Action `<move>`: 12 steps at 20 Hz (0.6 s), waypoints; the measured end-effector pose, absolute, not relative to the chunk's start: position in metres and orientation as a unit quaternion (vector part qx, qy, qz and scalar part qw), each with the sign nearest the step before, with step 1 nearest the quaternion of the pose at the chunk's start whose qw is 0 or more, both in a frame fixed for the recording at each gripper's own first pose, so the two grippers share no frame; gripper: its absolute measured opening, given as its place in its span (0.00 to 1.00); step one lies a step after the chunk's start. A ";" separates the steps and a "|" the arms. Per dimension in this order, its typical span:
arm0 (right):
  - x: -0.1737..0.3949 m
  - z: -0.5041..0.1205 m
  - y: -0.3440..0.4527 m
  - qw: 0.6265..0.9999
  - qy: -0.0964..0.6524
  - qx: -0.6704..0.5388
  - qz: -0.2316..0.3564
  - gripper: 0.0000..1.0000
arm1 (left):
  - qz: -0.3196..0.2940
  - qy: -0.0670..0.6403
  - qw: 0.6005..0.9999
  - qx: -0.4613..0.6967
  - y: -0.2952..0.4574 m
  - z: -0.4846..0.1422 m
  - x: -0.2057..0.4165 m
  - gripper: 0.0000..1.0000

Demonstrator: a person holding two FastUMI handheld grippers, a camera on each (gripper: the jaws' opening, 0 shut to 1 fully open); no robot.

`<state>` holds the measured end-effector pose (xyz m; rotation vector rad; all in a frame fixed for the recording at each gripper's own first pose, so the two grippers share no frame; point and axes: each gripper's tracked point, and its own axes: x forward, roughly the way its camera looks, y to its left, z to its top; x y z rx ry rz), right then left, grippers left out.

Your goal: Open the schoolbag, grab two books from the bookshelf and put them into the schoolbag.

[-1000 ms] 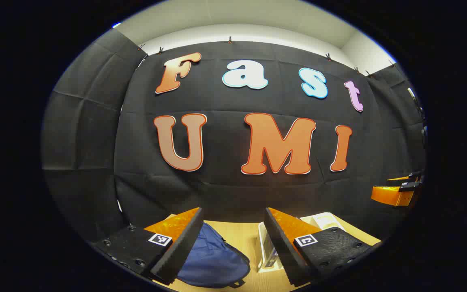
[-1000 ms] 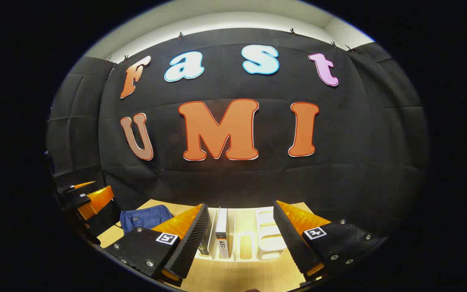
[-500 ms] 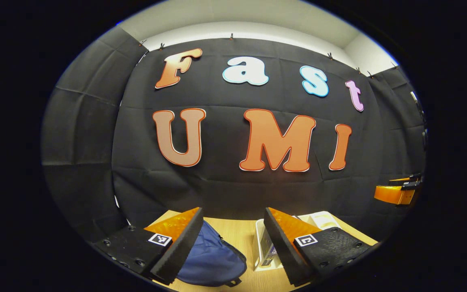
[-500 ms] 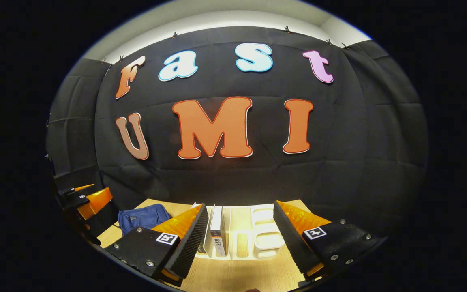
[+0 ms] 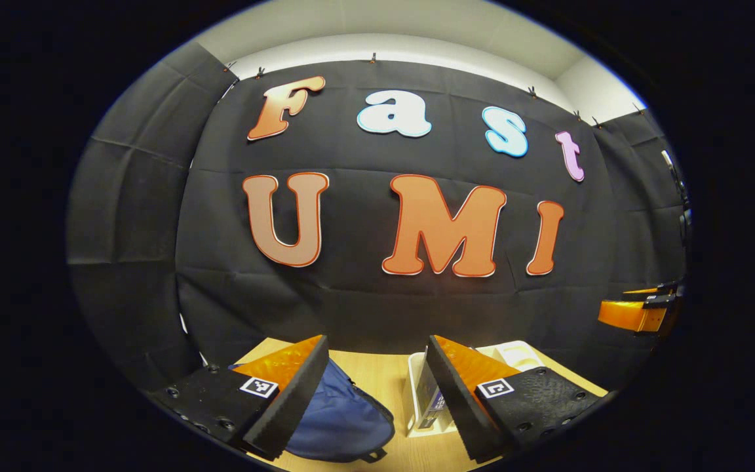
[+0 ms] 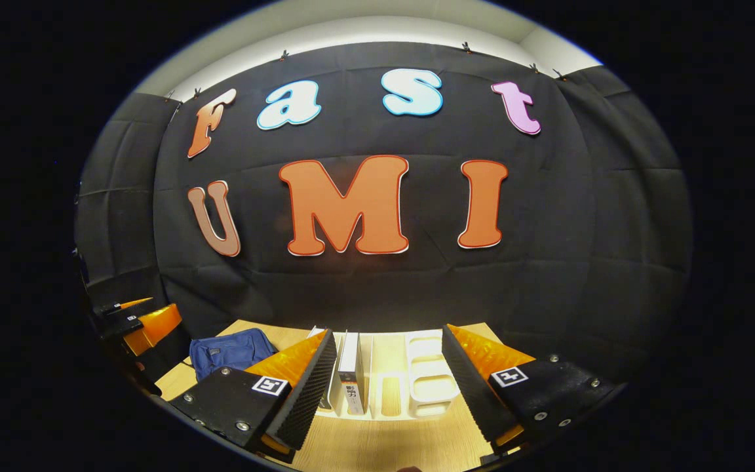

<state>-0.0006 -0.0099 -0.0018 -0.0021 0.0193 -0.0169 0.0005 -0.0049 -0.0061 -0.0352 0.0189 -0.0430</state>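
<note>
L tool [image 5: 377,393] released, above schoolbag [image 5: 341,419] | R tool [image 6: 387,387] released, facing bookshelf [image 6: 417,387] w/ books [image 6: 350,380]

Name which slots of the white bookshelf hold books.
The leftmost slots in the right gripper view, on the end nearest the blue schoolbag: books stand upright there, while the slots further right in the bookshelf hold nothing.

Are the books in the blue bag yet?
Not yet; nothing looks done. The schoolbag lies on the table, apparently closed. The books stand in the white bookshelf. The left gripper and right gripper hang open, holding nothing. Opening and packing remain.
</note>
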 end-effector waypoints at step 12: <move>0.001 -0.007 -0.009 1.000 0.016 -0.001 -0.010 0.97 | 0.004 0.013 1.000 -0.007 0.014 -0.012 0.000 0.94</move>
